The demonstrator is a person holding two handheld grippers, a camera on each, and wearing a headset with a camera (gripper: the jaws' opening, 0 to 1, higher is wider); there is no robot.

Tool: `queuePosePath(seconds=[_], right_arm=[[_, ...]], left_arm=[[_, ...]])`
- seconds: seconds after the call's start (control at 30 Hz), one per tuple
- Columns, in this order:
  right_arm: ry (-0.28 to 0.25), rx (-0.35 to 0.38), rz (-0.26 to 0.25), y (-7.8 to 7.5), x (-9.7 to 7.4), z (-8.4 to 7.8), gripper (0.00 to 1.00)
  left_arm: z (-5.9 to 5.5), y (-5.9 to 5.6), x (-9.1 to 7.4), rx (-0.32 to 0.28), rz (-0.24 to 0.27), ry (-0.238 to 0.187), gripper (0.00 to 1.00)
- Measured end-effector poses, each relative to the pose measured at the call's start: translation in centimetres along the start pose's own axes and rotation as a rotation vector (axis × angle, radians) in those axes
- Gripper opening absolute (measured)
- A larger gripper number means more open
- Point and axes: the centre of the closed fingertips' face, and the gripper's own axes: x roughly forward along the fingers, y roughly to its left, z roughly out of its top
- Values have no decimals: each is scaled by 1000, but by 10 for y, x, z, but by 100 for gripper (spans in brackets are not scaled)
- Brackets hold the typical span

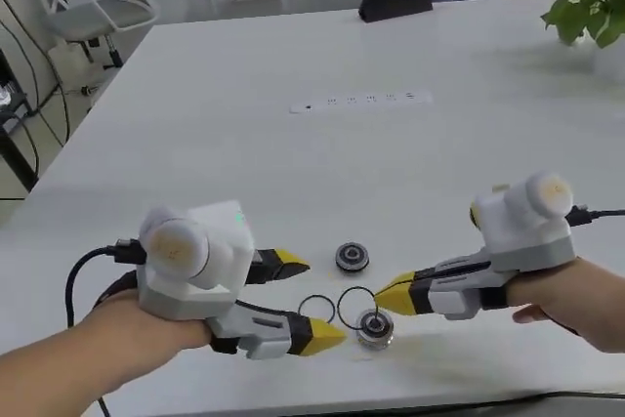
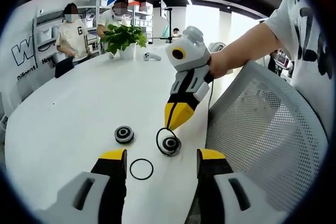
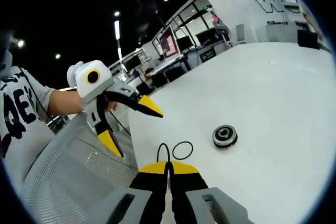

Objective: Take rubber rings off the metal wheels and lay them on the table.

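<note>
- The left gripper (image 1: 308, 300) is spread wide and holds nothing. Its yellow tips sit either side of a loose thin black rubber ring (image 1: 315, 297) lying flat on the white table (image 1: 293, 163).
- Just to the right, a second black rubber ring (image 1: 341, 306) loops beside the bare silver metal wheel (image 1: 374, 328). I cannot tell whether it has cleared the rim.
- The right gripper (image 1: 381, 292), the nearer one, is pinched closed on that ring, so the pull likely runs rightward, away from the wheel.
- Behind them, apart, sits a dark-rimmed metal wheel (image 1: 352, 257) with its ring on and nothing in the way.
</note>
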Motion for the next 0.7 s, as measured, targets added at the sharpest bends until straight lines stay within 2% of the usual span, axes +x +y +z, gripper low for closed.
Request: queuePosePath(seconds=[0.17, 0.3, 0.47, 0.6, 0.7], right_arm=[[-1, -6, 5, 2, 5, 6, 0], [4, -9, 9, 3, 11, 9, 0], [14, -10, 13, 3, 17, 10, 0], [21, -6, 8, 2, 22, 11, 0], [32, -8, 1, 0, 26, 10, 0]], left_arm=[[-4, 5, -10, -13, 24, -5, 56], [-7, 11, -19, -51, 42, -15, 61], [-11, 17, -28, -44, 68, -11, 63], [-16, 21, -33, -62, 78, -12, 66], [-22, 22, -37, -50, 85, 8, 67]])
